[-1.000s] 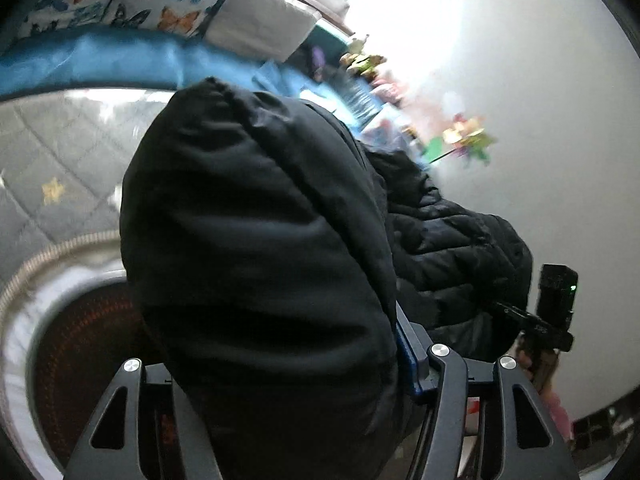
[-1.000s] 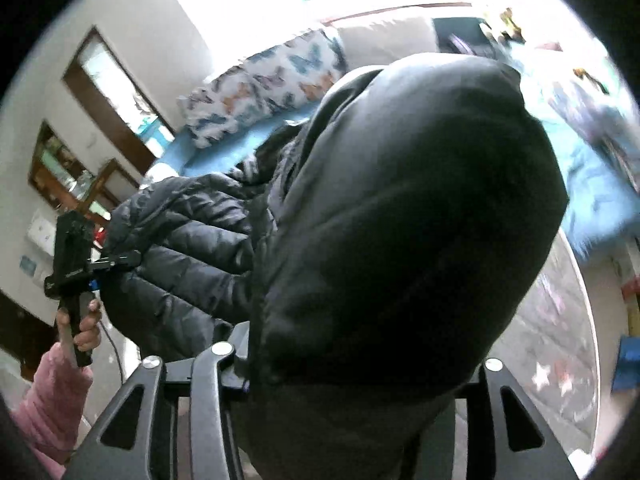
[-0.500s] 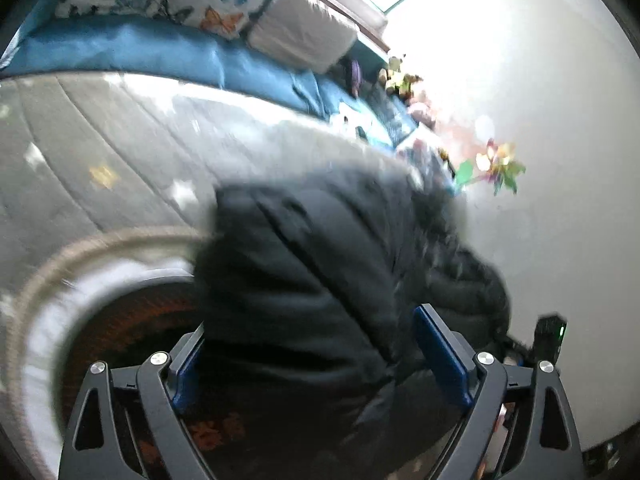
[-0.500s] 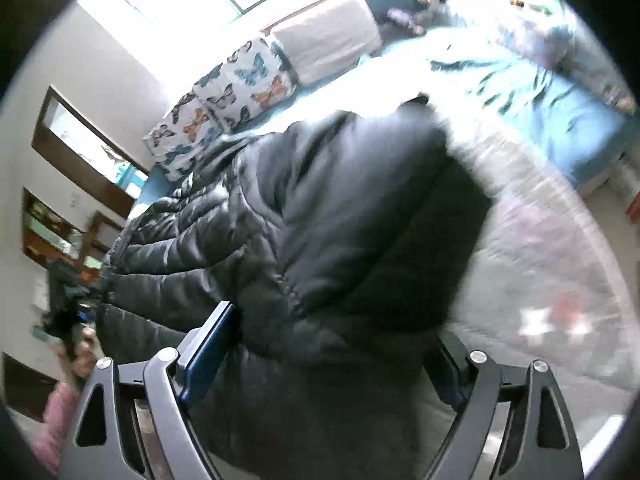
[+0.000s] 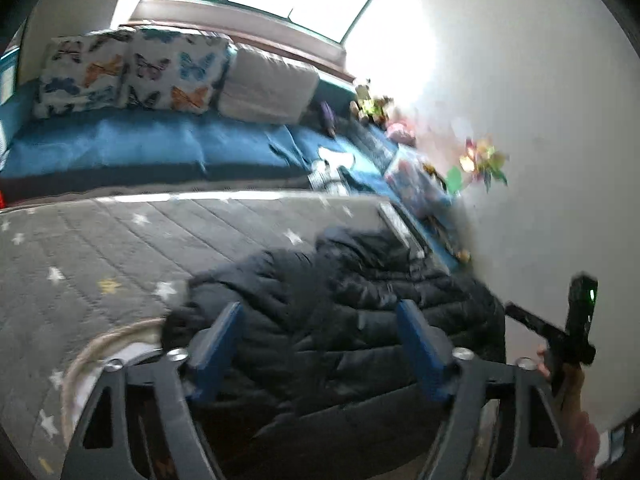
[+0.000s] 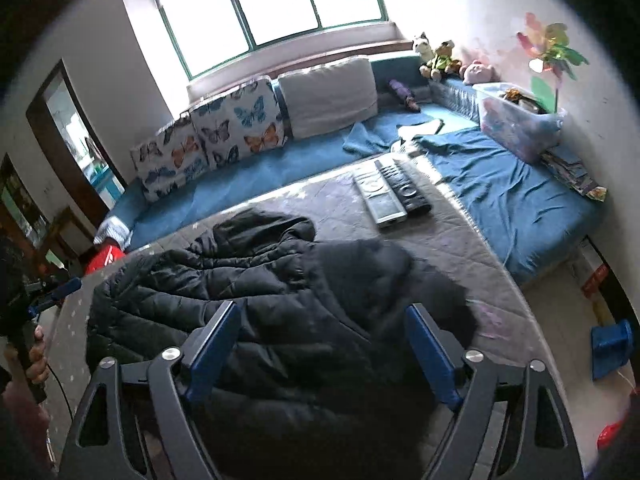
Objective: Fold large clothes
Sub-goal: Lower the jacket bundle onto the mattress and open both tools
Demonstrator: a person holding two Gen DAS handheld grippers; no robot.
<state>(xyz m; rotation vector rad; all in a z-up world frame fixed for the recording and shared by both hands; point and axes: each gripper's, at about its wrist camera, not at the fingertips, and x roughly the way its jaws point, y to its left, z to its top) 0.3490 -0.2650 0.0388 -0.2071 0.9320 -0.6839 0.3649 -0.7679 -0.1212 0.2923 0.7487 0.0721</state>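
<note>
With both our left gripper and right gripper having just narrowed yet gaping empty, the jacket lies on the mat below them, its length running crosswise between them.

Bright window glare, blown-out wall, motion blur, dark fisheye corners

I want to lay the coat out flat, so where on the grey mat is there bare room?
Bare mat lies left of the black puffer jacket, up to the blue cushions. A smaller patch sits between the jacket and the two remotes. It is crowded by the toy bin at the right wall.
</note>
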